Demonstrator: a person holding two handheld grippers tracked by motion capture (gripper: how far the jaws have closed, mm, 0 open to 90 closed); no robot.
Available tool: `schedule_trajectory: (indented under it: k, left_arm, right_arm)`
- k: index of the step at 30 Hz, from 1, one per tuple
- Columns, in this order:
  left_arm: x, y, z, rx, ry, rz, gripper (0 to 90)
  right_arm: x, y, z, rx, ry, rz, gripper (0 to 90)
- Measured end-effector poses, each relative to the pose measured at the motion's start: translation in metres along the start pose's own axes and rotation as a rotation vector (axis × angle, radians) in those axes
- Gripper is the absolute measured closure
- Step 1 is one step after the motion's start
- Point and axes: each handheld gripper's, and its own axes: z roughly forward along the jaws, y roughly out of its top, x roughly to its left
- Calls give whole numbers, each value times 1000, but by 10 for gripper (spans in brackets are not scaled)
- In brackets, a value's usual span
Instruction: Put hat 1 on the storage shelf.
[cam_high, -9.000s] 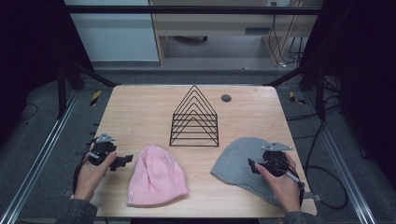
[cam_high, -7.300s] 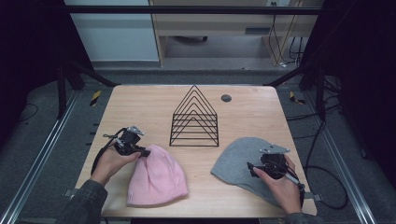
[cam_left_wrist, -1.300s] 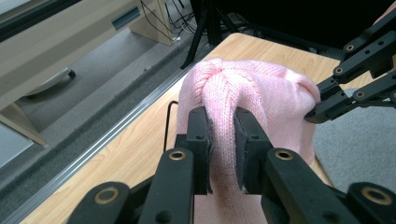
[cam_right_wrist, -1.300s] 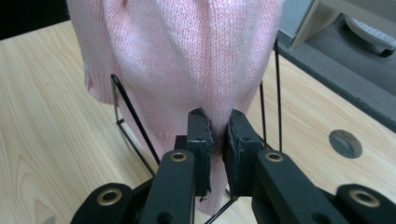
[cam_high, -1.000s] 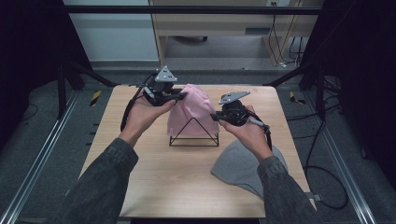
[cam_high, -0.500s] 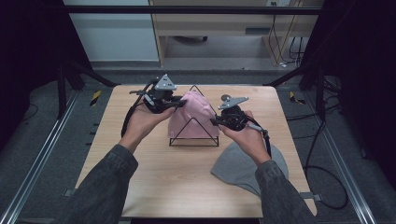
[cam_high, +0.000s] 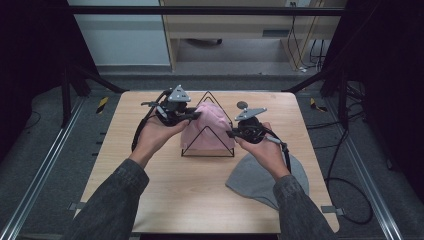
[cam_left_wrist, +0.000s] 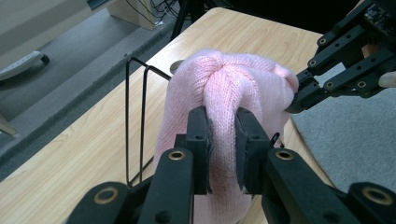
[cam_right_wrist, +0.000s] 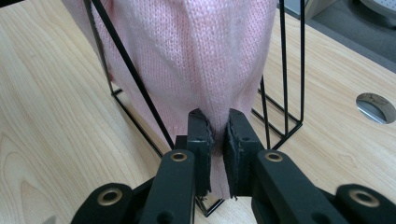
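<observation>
Both claws were clamped on the pink beanie (cam_high: 207, 131) as you draped it over the black wire rack (cam_high: 208, 150) at the middle of the worktop (cam_high: 170, 200). Your left claw (cam_high: 194, 115) pinched a thick fold of knit near the crown, high on the rack's left slope; in the left gripper view the fabric (cam_left_wrist: 224, 102) bulged between the pads (cam_left_wrist: 201, 140), so that grip was firm. Your right claw (cam_high: 231, 134) held the lower hem on the rack's right side, close to the base wire; the right gripper view showed a thin edge of the knit (cam_right_wrist: 187, 60) squeezed between its fingers (cam_right_wrist: 238, 149), with the rack's slanted bars (cam_right_wrist: 126, 70) running up just beside them.

What mattered for the next move, as I judged it, was how the hat lay against the rack. Its long axis ran from your left claw at the top down to your right claw at the hem, following the triangular frame across its peak. Your right claw sat lower, nearer the worktop, so the hem looked likely to settle first if you let go there. The left claw still carried the crown above the peak.

The grey beanie (cam_high: 265, 177) lay flat on the worktop near your right forearm, well apart from the rack.
</observation>
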Motion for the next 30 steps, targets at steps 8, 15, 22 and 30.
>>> schedule_trajectory:
  k: [8, 15, 22, 30]
  left_arm:
    - [-1, -4, 1, 9, -3, 2, 776]
    - [-2, -8, 5, 26, -8, 5, 772]
    - [-2, -12, 8, 37, -8, 0, 766]
    - [-3, -18, 10, 48, -12, -5, 709]
  right_arm:
    - [0, -2, 1, 5, 4, 1, 819]
    - [0, -6, 6, 22, 4, 4, 818]
    - [0, -8, 11, 41, 4, 1, 818]
    - [0, -10, 14, 65, 8, 3, 800]
